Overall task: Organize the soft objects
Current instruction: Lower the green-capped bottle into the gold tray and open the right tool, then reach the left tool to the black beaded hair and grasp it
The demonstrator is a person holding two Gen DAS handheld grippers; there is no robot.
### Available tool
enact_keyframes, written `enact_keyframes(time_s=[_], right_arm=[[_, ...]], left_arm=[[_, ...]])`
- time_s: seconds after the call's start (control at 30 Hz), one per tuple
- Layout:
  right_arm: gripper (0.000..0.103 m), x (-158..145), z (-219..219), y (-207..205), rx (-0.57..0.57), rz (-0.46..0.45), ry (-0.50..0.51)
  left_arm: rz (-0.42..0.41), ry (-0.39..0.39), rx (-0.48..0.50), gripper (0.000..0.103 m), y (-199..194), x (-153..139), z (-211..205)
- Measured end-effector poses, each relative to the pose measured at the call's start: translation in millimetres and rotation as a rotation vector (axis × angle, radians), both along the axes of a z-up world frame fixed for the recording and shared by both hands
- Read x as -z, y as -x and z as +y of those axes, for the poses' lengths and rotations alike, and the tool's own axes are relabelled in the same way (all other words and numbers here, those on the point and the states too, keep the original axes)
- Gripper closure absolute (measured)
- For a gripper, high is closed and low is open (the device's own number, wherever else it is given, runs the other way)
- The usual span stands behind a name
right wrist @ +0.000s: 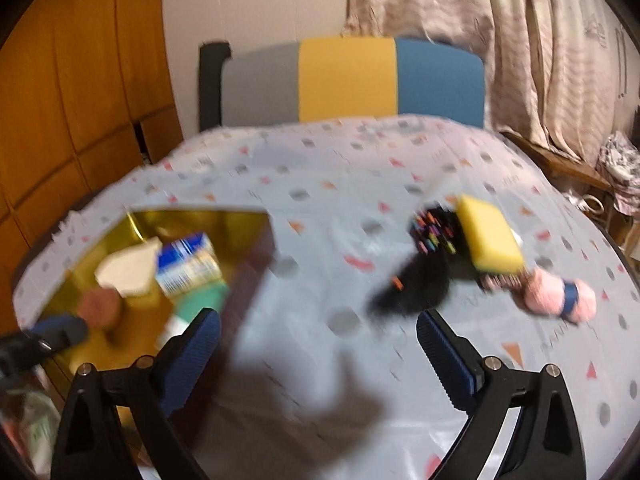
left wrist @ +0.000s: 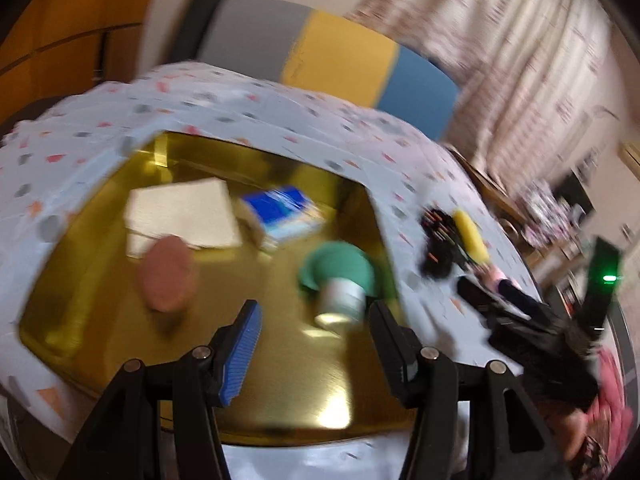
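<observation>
A table covered in a pale cloth (right wrist: pixel 328 208) with small coloured shapes carries a gold tray (left wrist: pixel 304 396) on its left side. Both views are blurred.

In the tray lie a folded white cloth (left wrist: pixel 180 212), a blue-and-white packet (left wrist: pixel 286 212), a round brown pad (left wrist: pixel 166 274) and a green-and-white object (left wrist: pixel 340 284) that is too blurred to name.

Still outside the tray, towards the table's right edge, sit a yellow sponge (right wrist: pixel 490 240), a black item with coloured flecks (right wrist: pixel 424 268) touching it, and a pink yarn ball with a blue band (right wrist: pixel 560 296) just beside them.

The right gripper (right wrist: pixel 320 340) hangs over bare cloth between tray and sponge, angled downward, its jaws spread wide with nothing between them.

The left gripper (left wrist: pixel 314 324) hovers over the tray's near edge, also tilted down, jaws partly apart and empty.

The step in hand appears to be reaching for one of the loose soft things. To do it well, the right gripper should probably centre on the sponge across its narrow sides, close gently so the foam is not crushed, and avoid dragging the black item along.
</observation>
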State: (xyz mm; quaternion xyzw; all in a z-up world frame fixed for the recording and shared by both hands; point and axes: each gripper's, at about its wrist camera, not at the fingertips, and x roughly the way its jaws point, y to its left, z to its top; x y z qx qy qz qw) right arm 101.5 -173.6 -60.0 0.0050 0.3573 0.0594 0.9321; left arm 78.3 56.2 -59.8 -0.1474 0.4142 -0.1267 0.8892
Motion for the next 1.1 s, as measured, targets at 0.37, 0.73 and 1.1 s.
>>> enact_keyframes(time_s=[0.37,0.73,1.1], right_arm=[[0.004,48.7,-108.5,12.9,0.234,0.024,0.084],[0.004,61.4,-164.1,12.2,0.367,0.022,-0.009],[0.004,74.7,-183.9,15.3,0.419,0.029,-0.200]], left_arm=[[0.007,-0.053,0.206,0.046,14.0,2.5,-87.0],[0.039,-0.063,0.220,0.040,-49.8,-29.2,-167.7],[0.108,-0.315,0.241,0.040,-153.6,21.5,-260.4]])
